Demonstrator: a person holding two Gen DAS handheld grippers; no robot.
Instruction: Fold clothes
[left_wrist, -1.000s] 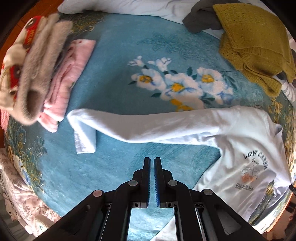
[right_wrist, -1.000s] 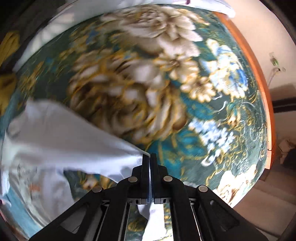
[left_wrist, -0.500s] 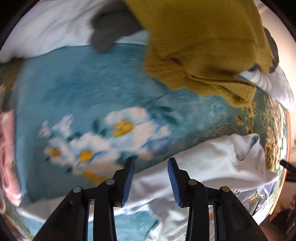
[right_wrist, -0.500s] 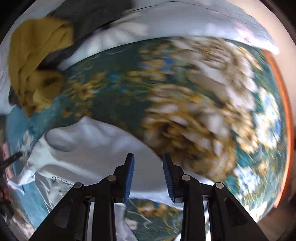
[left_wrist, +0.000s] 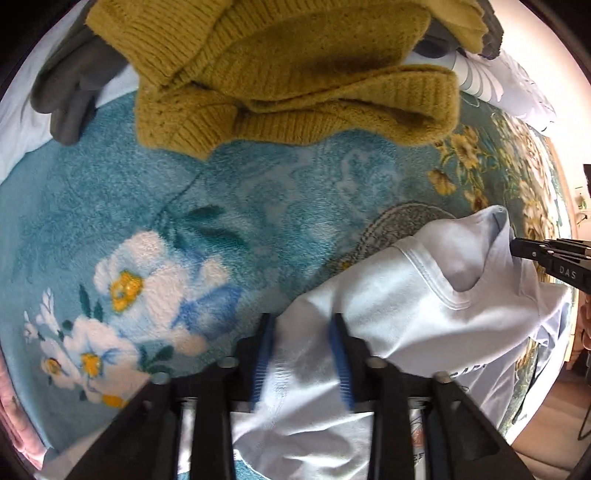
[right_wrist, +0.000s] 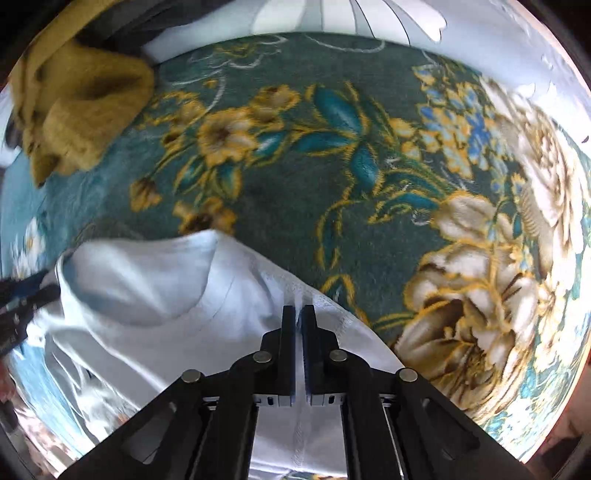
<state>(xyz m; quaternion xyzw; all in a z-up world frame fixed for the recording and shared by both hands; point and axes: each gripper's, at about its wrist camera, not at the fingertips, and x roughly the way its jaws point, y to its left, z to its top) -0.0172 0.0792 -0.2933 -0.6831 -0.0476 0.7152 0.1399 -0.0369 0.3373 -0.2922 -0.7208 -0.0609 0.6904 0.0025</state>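
On the floral blanket (left_wrist: 280, 206) we see the white T-shirt (left_wrist: 391, 310) lying crumpled, its neckline (left_wrist: 436, 284) turned up toward the mustard sweater (left_wrist: 295, 74). Our left gripper (left_wrist: 301, 321) sits over the shirt's shoulder seam with its blue-padded fingers (left_wrist: 264, 350) apart, white cloth lying between them; we cannot tell whether the pads touch it. Our right gripper (right_wrist: 298, 314) has its jaws nearly together, pinching the stitched edge of the shirt at the other shoulder, on the side of the neckline away from the sweater. In the left wrist view that same gripper's black tip meets the collar at the shirt's far edge. Beyond the shirt, the sweater lies heaped at the blanket's border, partly over a grey garment (left_wrist: 70, 99). A white bedsheet (right_wrist: 369, 18) runs behind the sweater. A pink folded cloth (left_wrist: 14, 417) shows at the blanket's edge, well apart from the shirt.
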